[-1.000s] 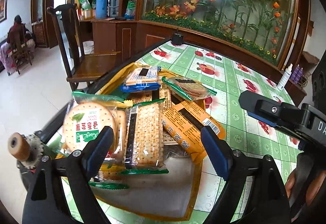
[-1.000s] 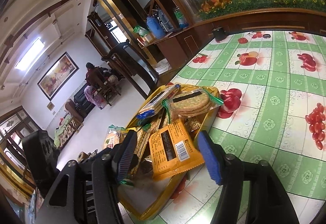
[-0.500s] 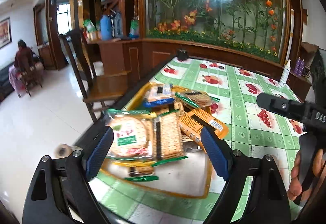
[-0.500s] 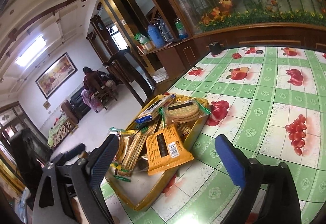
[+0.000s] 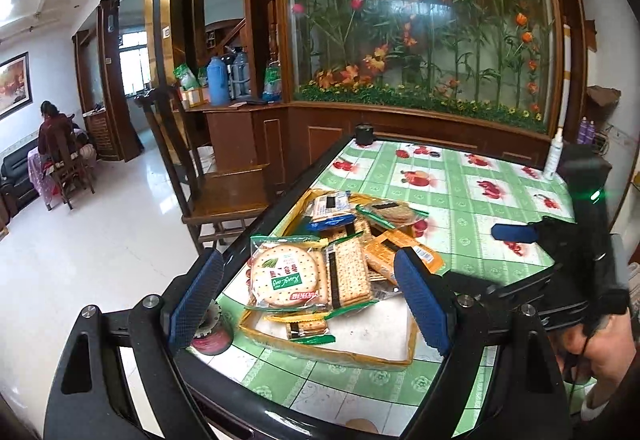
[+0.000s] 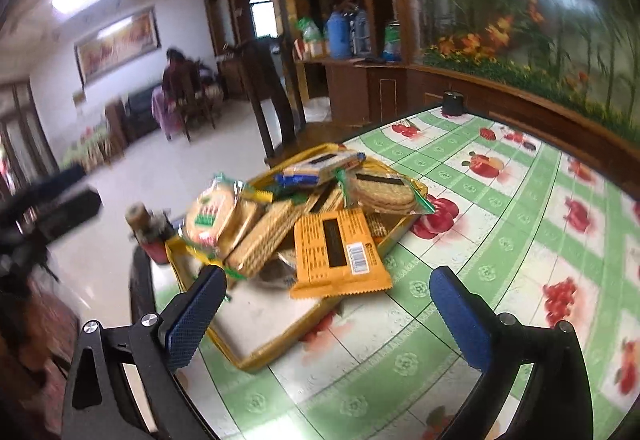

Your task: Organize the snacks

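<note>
Ahead of the left hand-held gripper [image 5: 308, 304], between its spread blue pads, a yellow tray [image 5: 332, 354] sits on the counter [image 5: 460, 196] near its edge, heaped with snack packets. Both grippers are wide apart and hold nothing; each hangs back from the heap, apparently so that the whole pile can be seen before a packet is chosen. The round cracker pack [image 5: 286, 276] lies nearest the left gripper's left pad, leaning on a square cracker pack [image 5: 348, 272] just to its right. In front of the right hand-held gripper [image 6: 328, 314], the orange packet [image 6: 336, 252] lies uppermost, overhanging the tray's rim, so it looks the easiest to lift first. A red spool [image 5: 210, 336] stands outside the tray, beside its near corner.
</note>
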